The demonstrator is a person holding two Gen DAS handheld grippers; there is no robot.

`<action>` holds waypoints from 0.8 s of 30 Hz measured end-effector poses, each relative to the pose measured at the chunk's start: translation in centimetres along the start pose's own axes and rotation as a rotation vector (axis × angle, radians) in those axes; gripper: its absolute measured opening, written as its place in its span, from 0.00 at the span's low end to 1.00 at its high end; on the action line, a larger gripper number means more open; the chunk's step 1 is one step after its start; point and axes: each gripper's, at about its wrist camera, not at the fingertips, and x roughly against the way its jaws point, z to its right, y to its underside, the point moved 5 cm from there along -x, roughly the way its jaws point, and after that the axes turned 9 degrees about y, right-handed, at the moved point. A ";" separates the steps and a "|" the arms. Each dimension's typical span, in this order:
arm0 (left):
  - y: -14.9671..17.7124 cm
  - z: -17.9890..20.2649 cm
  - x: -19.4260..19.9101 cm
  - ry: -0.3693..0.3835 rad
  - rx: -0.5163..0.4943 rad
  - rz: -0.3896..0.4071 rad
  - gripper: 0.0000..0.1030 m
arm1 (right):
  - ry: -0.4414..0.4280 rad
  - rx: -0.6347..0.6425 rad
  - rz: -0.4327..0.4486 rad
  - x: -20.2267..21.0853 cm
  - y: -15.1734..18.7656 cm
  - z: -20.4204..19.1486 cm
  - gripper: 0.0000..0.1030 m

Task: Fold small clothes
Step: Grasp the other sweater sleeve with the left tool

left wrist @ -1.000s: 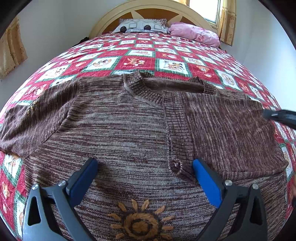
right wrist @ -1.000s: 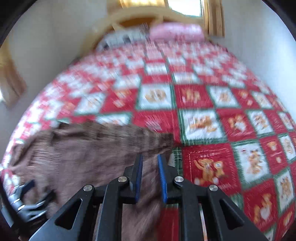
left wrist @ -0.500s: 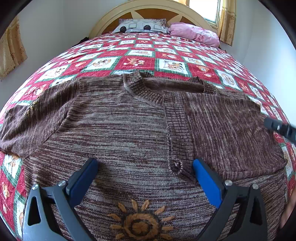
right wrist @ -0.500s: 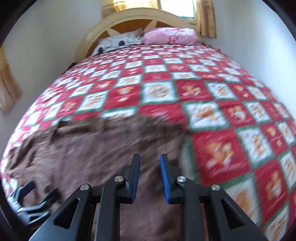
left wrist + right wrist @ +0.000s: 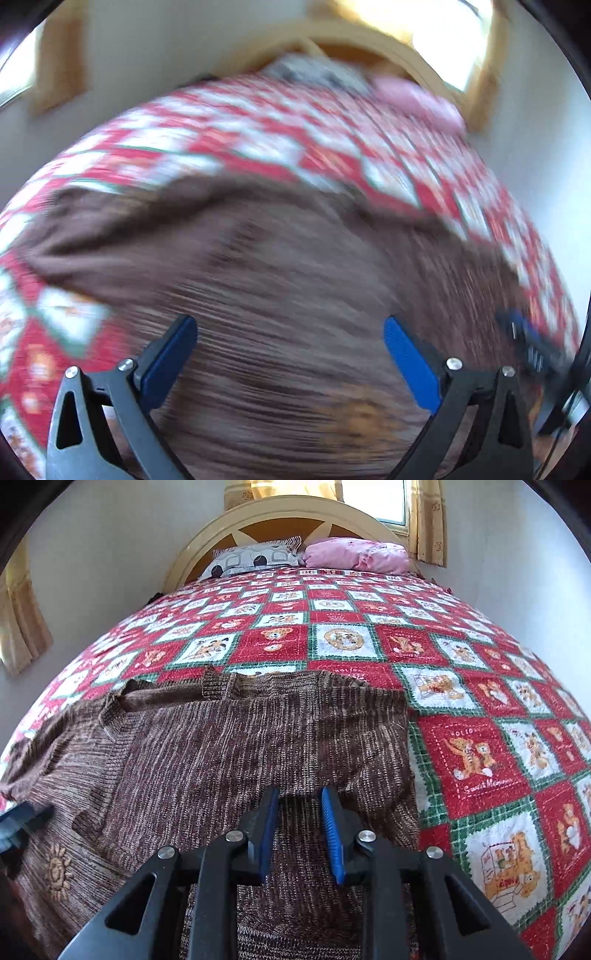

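Observation:
A small brown knit sweater with an orange sun motif lies flat on the bed, its right sleeve folded inward over the chest. It also shows, blurred, in the left wrist view. My right gripper hovers over the sweater's right side with its blue pads a narrow gap apart and nothing between them. My left gripper is wide open above the sweater's lower front, tilted, and holds nothing. The left gripper's tip shows at the left edge of the right wrist view.
The bed carries a red, white and green checked quilt with bear pictures. A patterned pillow and a pink pillow lie at the wooden headboard. White walls flank the bed on both sides.
The left wrist view has swung and tilted and is now blurred by motion. My right gripper has moved left over the sweater's folded right side, and its view has sharpened.

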 end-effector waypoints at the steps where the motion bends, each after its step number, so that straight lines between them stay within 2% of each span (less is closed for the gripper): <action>1: -1.1 -2.3 1.5 -0.036 0.048 0.059 1.00 | -0.009 -0.008 0.000 0.0 0.0 0.1 0.25; 3: -3.2 -7.8 4.1 -0.171 0.166 0.155 1.00 | -0.020 -0.016 0.000 0.0 0.1 0.2 0.25; 5: -4.5 -12.7 5.5 -0.287 0.274 0.200 1.00 | -0.023 -0.016 0.001 0.0 0.1 0.2 0.25; 8: -5.1 -19.7 5.5 -0.417 0.439 0.156 1.00 | -0.024 -0.017 0.002 0.0 0.1 0.3 0.26; 10: -4.9 -23.2 4.9 -0.468 0.519 0.119 0.99 | -0.025 -0.018 0.001 0.0 0.1 0.3 0.26; 11: -4.6 -24.2 4.3 -0.473 0.549 0.096 0.93 | -0.026 -0.018 0.001 0.0 0.1 0.3 0.26; 13: -4.1 -25.9 2.5 -0.430 0.597 0.040 0.82 | -0.025 -0.017 0.002 0.0 0.1 0.2 0.26; 14: -3.7 -26.4 2.2 -0.421 0.605 0.025 0.81 | -0.025 -0.017 0.002 0.0 0.1 0.2 0.26; 17: -4.3 -26.0 1.7 -0.449 0.537 0.056 0.81 | -0.026 -0.017 0.002 0.0 0.1 0.2 0.26; 20: -4.2 -25.9 1.3 -0.418 0.502 0.099 0.80 | -0.026 -0.017 0.002 0.0 0.1 0.2 0.26; 22: -4.1 -26.0 1.0 -0.425 0.483 0.104 0.79 | -0.026 -0.017 0.002 0.0 0.1 0.2 0.26; 24: -4.6 -26.1 0.8 -0.425 0.481 0.107 0.72 | -0.027 -0.018 0.002 0.0 0.1 0.2 0.26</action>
